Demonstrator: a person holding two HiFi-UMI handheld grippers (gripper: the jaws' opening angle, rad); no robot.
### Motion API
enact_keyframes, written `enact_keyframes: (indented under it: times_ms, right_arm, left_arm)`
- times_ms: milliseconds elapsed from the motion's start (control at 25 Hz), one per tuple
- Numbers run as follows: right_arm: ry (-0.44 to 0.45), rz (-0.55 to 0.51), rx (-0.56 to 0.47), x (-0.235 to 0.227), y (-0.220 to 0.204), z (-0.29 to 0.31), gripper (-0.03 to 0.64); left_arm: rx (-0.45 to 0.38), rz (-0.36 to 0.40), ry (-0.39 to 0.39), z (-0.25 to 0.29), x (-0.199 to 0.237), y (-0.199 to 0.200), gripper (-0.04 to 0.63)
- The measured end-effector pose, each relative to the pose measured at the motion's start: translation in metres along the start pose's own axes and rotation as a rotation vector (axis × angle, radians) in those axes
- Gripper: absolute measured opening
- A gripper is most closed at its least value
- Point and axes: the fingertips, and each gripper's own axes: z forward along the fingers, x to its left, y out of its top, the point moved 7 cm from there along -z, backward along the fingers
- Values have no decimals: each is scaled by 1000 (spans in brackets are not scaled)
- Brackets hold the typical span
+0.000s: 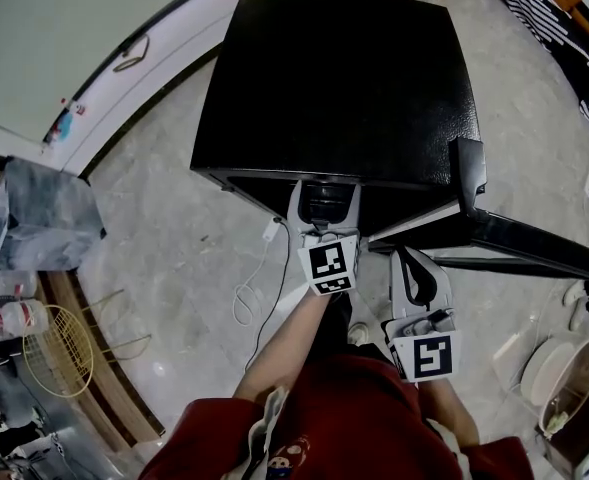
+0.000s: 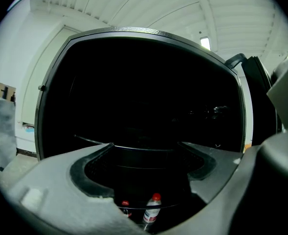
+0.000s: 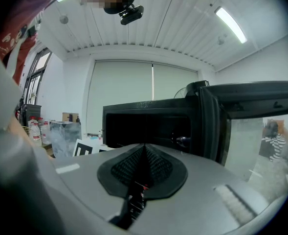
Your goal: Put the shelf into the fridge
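Note:
A black fridge (image 1: 344, 78) stands on the floor with its door (image 1: 514, 233) swung open to the right. My left gripper (image 1: 324, 196) reaches into the fridge's front opening. In the left gripper view it (image 2: 144, 153) is open, facing the dark inside. A thin shelf edge (image 2: 92, 140) runs across at the fingertips; I cannot tell whether it touches them. Below it stand two red-capped bottles (image 2: 152, 207). My right gripper (image 1: 414, 268) hangs lower, outside the opening. Its jaws (image 3: 144, 153) are shut with nothing between them, pointing at the fridge (image 3: 148, 121) and its door (image 3: 241, 126).
A grey wrapped bin (image 1: 39, 213) stands at the left. A white cable (image 1: 249, 298) lies on the floor by the fridge's left corner. A yellow wire basket (image 1: 59, 348) and bottles (image 1: 14, 318) sit lower left. A white pot (image 1: 549, 368) is at lower right.

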Motion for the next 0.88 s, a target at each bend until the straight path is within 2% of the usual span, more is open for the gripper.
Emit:
enact_keyframes:
  times_ms: [880]
  right_arm:
    - [-33,15,-14,-14,4,22,-2]
  left_arm:
    - [1,29,-11,39,5,4,407]
